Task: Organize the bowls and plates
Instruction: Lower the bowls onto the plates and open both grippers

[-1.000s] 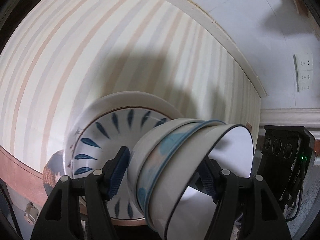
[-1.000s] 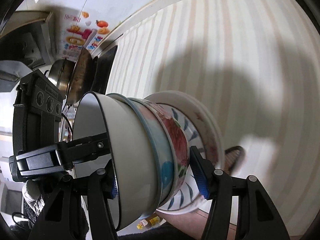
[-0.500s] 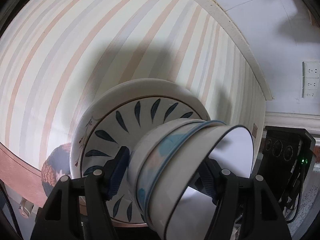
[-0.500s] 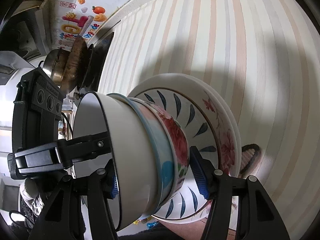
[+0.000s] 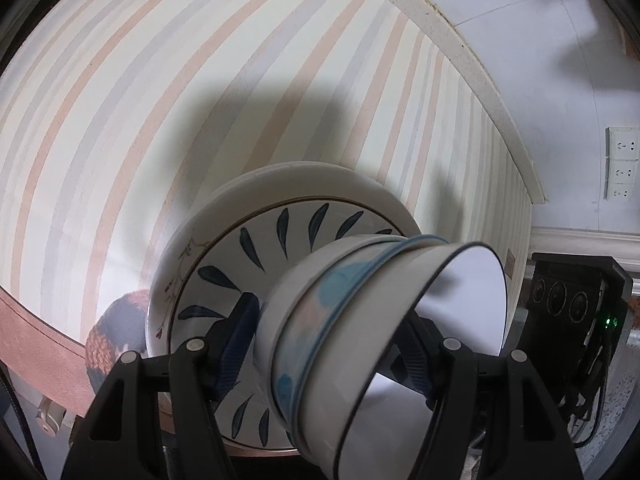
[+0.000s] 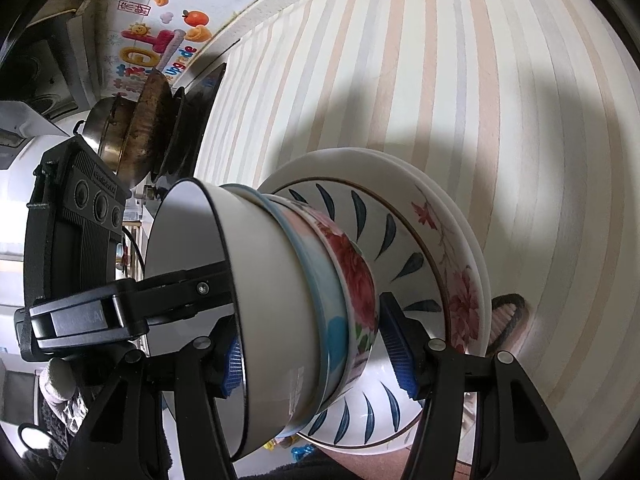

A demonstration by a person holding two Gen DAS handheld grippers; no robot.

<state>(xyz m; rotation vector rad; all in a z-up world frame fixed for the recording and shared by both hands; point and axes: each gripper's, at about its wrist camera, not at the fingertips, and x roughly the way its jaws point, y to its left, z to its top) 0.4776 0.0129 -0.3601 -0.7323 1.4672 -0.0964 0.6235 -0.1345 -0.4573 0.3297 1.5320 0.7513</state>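
Working left to right in the left wrist view: striped counter (image 5: 160, 100), then a pile of plates (image 5: 280, 180) on it. The top plate has dark blue leaf marks and a floral one sits under it. Something dark and patterned pokes out from under the pile's left edge, can't tell what it is.

Right in front of the plates is the bowl stack (image 5: 360, 320), 3 bowls nested: a floral one at the bottom, a blue-rimmed one in the middle and a white one with a black rim on top. The left gripper (image 5: 328, 326) is clamped on it, 1 pad on the outside down by the bottom bowl and the other finger reaching into the top bowl.

In the right wrist view there are some pots (image 6: 132, 136) far left by the wall, then the left gripper's finger hooked over the white rim. The right gripper (image 6: 316, 358) is pinching the same bowl stack the same way from the opposite side. Its outer pad sits in the gap between the floral bowl and the leaf plate. So the stack is right at the plate pile. I can't tell if its base actually touches the top plate.

Handling-wise, I'd guess glazed ceramic: stiff, fairly heavy as a trio, slick and chippy. Pinching across the nested walls on 2 opposite sides looks like the sane hold. The risk I see is an inner bowl sliding if the stack tips, or a pad getting trapped under the base on set-down.
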